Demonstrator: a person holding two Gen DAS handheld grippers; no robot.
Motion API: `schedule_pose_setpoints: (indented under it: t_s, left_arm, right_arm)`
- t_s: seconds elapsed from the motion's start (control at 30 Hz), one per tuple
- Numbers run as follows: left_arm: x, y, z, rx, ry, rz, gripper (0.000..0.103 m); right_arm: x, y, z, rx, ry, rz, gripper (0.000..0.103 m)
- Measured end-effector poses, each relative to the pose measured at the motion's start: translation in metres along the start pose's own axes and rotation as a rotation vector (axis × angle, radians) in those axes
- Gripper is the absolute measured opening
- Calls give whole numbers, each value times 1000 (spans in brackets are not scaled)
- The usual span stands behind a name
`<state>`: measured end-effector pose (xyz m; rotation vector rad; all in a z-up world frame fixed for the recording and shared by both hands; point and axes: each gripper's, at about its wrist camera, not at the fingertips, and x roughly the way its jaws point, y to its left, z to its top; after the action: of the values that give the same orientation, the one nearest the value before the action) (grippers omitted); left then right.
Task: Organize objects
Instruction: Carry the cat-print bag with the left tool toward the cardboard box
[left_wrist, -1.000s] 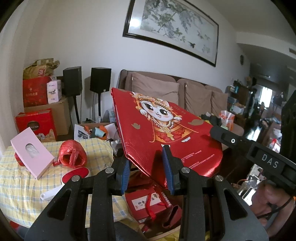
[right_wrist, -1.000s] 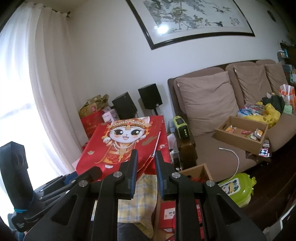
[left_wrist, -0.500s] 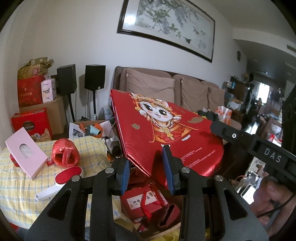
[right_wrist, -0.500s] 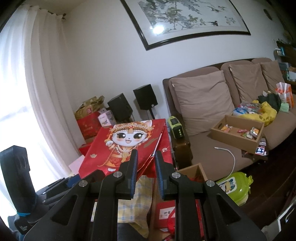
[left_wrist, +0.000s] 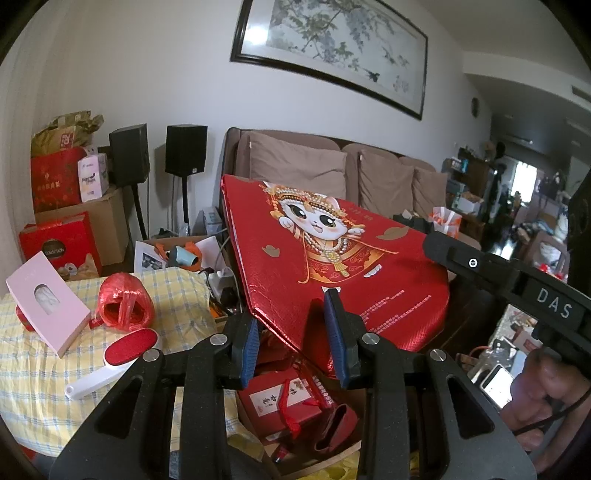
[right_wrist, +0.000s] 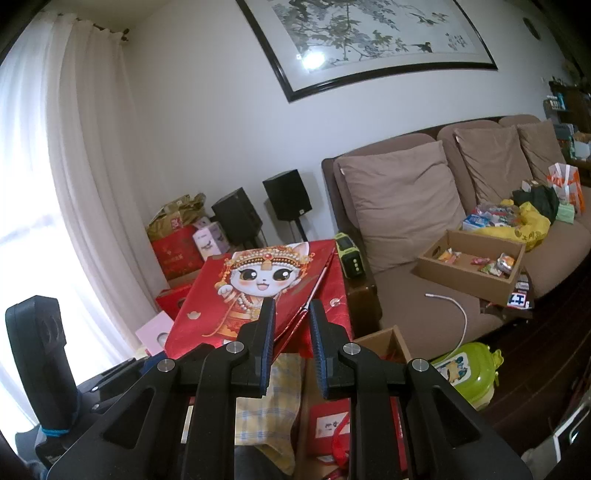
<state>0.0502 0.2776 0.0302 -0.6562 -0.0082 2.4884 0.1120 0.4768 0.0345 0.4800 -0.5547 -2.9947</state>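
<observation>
Little has changed over the last second: the left gripper (left_wrist: 293, 334) and right gripper (right_wrist: 291, 332) stay part-closed, each pinching the red cat-print bag (left_wrist: 332, 258) aloft. The yellow-checked table (left_wrist: 177, 291) at nine o'clock holds other clutter, so the bag's placement still looks pending.

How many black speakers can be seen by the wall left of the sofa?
2. One speaker stands nearer the stacked boxes; the other speaker sits on a stand closer to the sofa. Clutter around them could hide more.
</observation>
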Motion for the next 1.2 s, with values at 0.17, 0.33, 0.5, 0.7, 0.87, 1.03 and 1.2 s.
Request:
schedule_pose_setpoints:
  t_s: [0.17, 0.33, 0.5, 0.7, 0.87, 1.03, 1.2]
  left_arm:
    - [2, 0, -1, 0, 3, -2, 30]
    - [6, 0, -3, 6, 8, 1, 30]
    - [10, 1, -4, 3, 18, 5, 30]
    - [13, 2, -5, 6, 21, 5, 30]
    - [18, 5, -6, 4, 28, 9, 30]
    - [22, 3, -8, 9, 40, 10, 30]
    - [28, 3, -10, 7, 51, 16, 30]
  right_arm:
    - [0, 0, 0, 1, 1, 0, 19]
    - [1, -3, -1, 6, 4, -4, 19]
    - [3, -4, -2, 6, 10, -4, 19]
    - [5, -7, -3, 9, 17, -6, 19]
    - [7, -8, -5, 7, 23, -7, 19]
    - [12, -10, -7, 10, 33, -12, 19]
    - [16, -10, -9, 8, 42, -19, 19]
